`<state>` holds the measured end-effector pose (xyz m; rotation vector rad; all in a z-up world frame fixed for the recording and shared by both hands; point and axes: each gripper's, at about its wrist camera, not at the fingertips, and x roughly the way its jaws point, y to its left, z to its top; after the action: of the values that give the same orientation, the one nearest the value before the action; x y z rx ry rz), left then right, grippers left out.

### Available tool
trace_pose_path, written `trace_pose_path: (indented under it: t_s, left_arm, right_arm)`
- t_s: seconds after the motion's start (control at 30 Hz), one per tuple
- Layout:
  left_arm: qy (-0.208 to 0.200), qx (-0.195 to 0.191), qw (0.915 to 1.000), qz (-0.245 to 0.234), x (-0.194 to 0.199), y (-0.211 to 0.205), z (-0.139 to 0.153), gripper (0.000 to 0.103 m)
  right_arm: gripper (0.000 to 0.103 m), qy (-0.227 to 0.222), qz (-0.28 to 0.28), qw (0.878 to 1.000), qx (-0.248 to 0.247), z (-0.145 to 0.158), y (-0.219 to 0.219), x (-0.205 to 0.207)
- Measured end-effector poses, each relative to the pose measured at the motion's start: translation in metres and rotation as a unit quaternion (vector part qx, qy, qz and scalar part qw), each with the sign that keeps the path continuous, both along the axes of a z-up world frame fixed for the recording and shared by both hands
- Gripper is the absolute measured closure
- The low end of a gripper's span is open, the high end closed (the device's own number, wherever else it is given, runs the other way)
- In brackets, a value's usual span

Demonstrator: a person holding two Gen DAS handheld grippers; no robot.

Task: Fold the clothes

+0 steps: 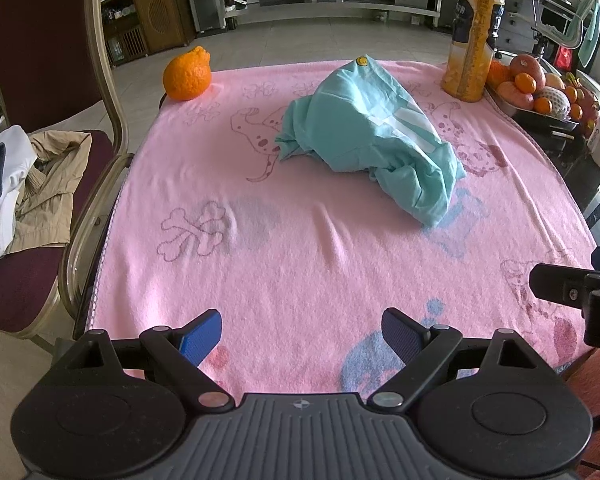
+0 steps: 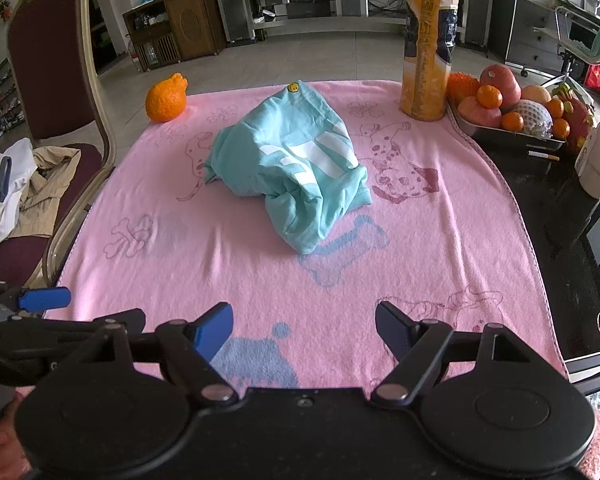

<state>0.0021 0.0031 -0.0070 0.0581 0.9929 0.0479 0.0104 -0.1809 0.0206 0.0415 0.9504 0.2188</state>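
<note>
Both claws hover at the bottom of frame, over the near edge of the pink towel (image 1: 300, 264) that covers the tabletop. Your left claw (image 1: 302, 334) is spread wide w/ nothing between the pads; the right claw (image 2: 304, 330) is wide and empty too.

The teal T-shirt (image 2: 292, 168) sits crumpled in a heap at mid-frame, slightly upper center, well apart from both claws. It's bunched w/ white print showing and a small yellow smiley badge (image 2: 293, 87) at its far top. No fold is started; by my read, you first need to spread it flat.

What could go wrong:
- Hem and sleeves are buried in the bunch, so a blind pinch may catch two layers and the shirt will open twisted.
- Go too deep and you'll probably nip the towel along w/ the shirt. It's already rippled near center, and dragging it shifts everything on it.
- The tall orange juice bottle (image 2: 428, 40) stands upper right on the towel's corner, just beside the fruit tray (image 2: 512, 136). A wide sweep or towel tug on that side could tip it.
- The lone orange citrus fruit (image 2: 166, 98) at upper left, near the towel's far corner, could roll off if the cloth gets pulled.
</note>
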Motion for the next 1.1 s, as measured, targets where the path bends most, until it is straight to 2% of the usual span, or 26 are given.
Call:
trace_pose_path:
  t_s: [0.67, 0.77, 0.87, 1.0, 1.1]
  left_arm:
    - [0.011, 0.002, 0.9998, 0.015, 0.008, 0.009, -0.008, 0.014]
    - [0.003, 0.001, 0.9996, 0.028, 0.013, 0.020, -0.005, 0.014]
    - [0.004, -0.007, 0.9990, 0.045, 0.021, 0.033, -0.004, 0.023]
    - [0.007, -0.013, 0.9982, 0.058, 0.031, 0.048, -0.007, 0.022]
    - [0.005, -0.008, 0.9977, 0.067, 0.037, 0.054, -0.009, 0.022]
  right_arm:
    - [0.025, 0.010, -0.003, 1.000, -0.002, -0.005, -0.002, 0.008]
    - [0.025, 0.003, -0.003, 1.000, -0.006, 0.001, -0.002, 0.018]
    - [0.025, -0.014, 0.003, 1.000, -0.006, 0.012, 0.000, 0.032]
    - [0.024, -0.032, 0.021, 0.999, -0.005, 0.020, 0.010, 0.057]
    - [0.024, -0.028, 0.045, 0.999, -0.011, 0.017, 0.026, 0.082]
